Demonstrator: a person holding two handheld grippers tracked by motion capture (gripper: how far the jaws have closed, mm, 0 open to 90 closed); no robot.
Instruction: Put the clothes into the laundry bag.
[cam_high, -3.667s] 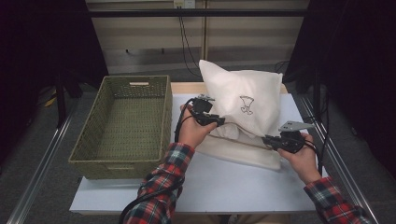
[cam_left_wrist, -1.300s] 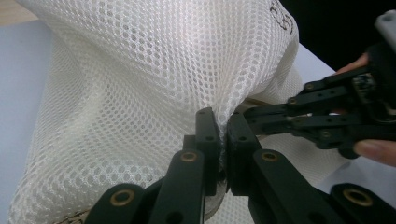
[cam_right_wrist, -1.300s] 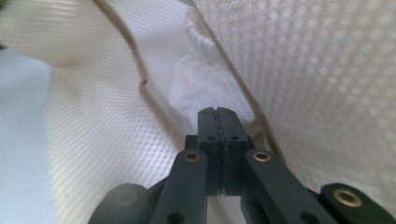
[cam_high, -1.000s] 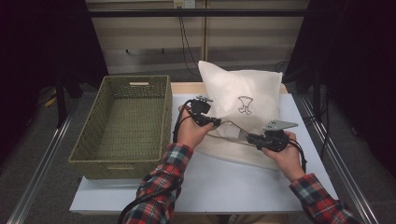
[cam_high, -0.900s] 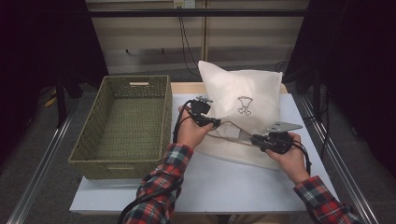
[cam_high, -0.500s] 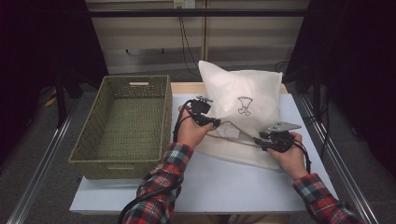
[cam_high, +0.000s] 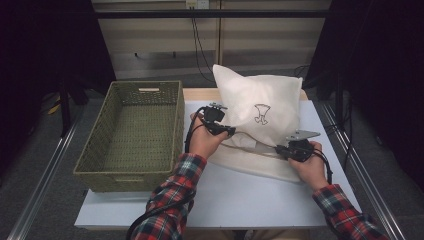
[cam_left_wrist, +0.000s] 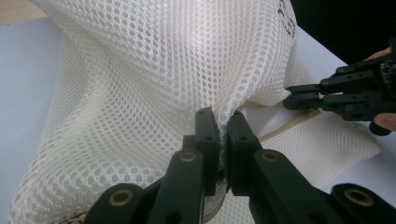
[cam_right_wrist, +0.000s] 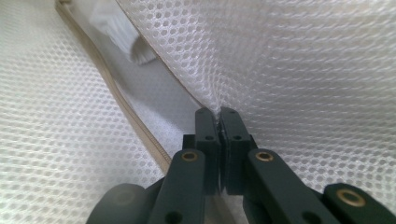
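Mesh bag (cam_high: 257, 117) lies on the surface (cam_high: 240, 195) just right of the wicker basket (cam_high: 132, 132), a small dark printed emblem, unreadable, on its front. Left view: the left hand-held gripper (cam_left_wrist: 223, 122) pinches mesh. Right view: the right hand-held gripper (cam_right_wrist: 218, 116), jaws just closed, pinches mesh beside the zipper (cam_right_wrist: 126, 107). Next, likely spreading the opening.

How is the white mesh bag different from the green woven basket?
The white mesh bag is soft, puffy cloth with a small dark drawing on it; the green woven basket is stiff, plain wicker. The bag has a tan zip part open along its front edge, while the basket is open on top with nothing in it. Both grippers' jaws pinch the bag; nothing touches the basket. Both rest on the pale table, side by side.
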